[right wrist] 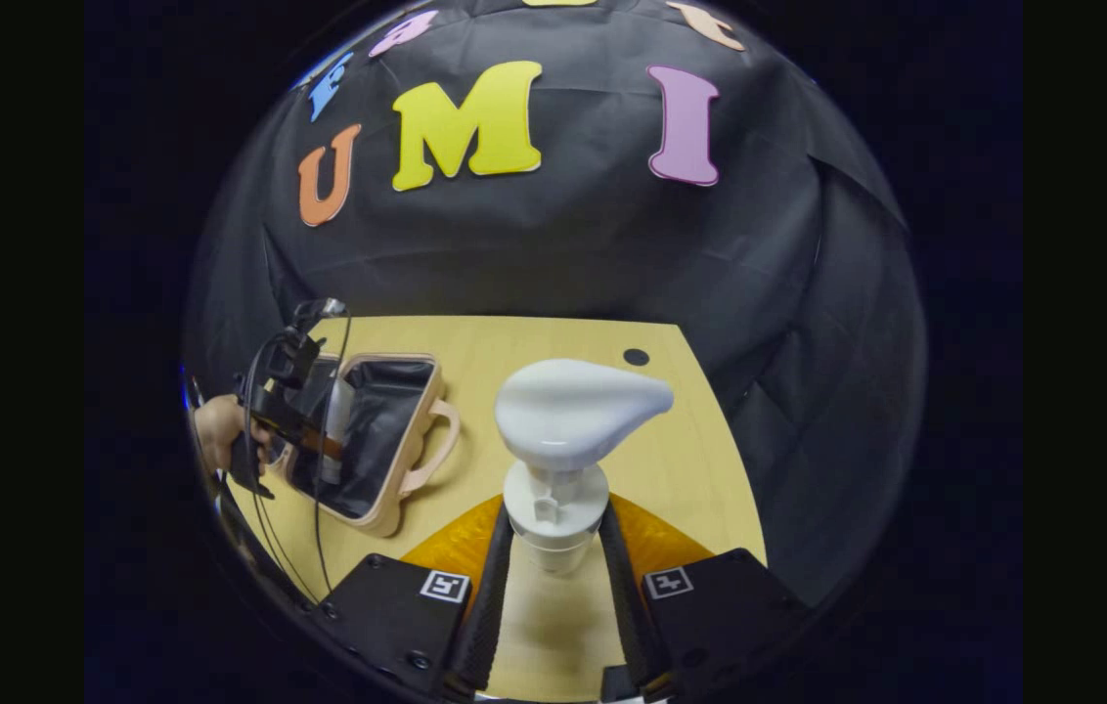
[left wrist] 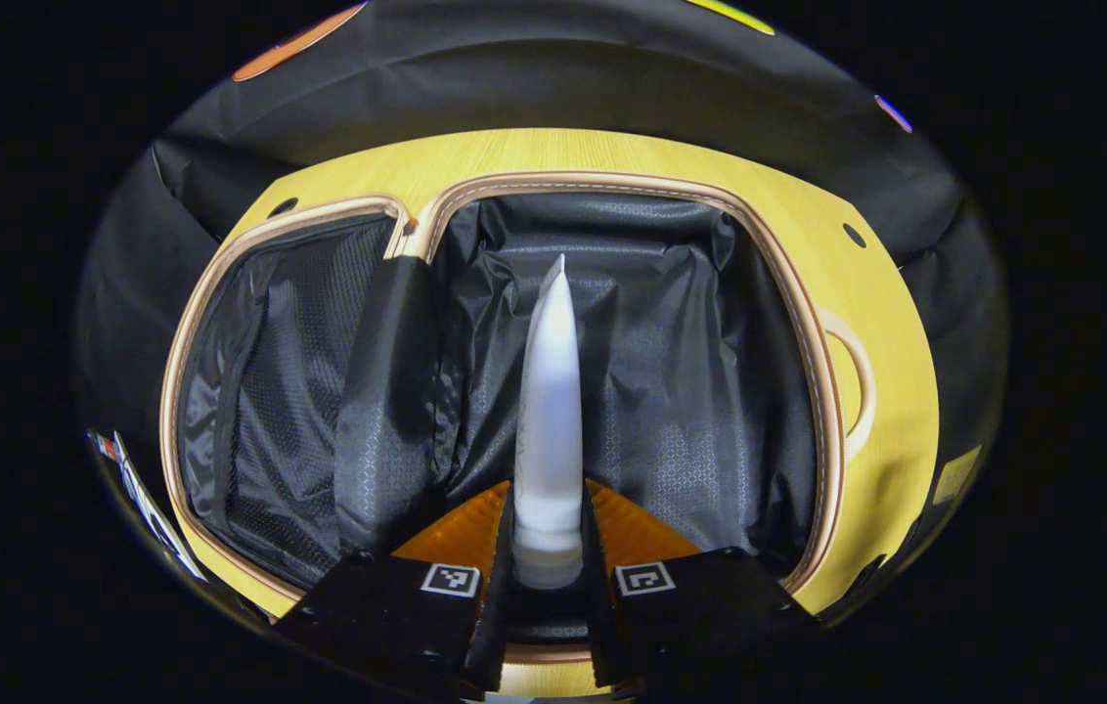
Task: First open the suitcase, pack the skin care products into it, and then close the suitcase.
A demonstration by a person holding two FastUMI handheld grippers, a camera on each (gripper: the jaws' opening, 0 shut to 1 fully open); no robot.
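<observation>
In the left gripper view, my left gripper (left wrist: 550, 548) is shut on a white tube (left wrist: 550, 411), cap end between the fingers, crimped end pointing away. It hangs over the open suitcase (left wrist: 808, 323), whose black lining lies below. In the right gripper view, my right gripper (right wrist: 555, 548) is shut on the neck of a white pump bottle (right wrist: 568, 416) above the wooden table (right wrist: 700, 460). The same suitcase (right wrist: 407, 460), pale pink with a handle, lies open at the left, with the left gripper (right wrist: 304, 430) and a hand (right wrist: 216, 430) over it.
The suitcase's mesh-lined lid half (left wrist: 270, 391) lies flat to the left of the main compartment. The wooden table (left wrist: 906, 391) shows around it, with small dark holes (left wrist: 854, 235). Black cloth walls close the booth behind and beside the table.
</observation>
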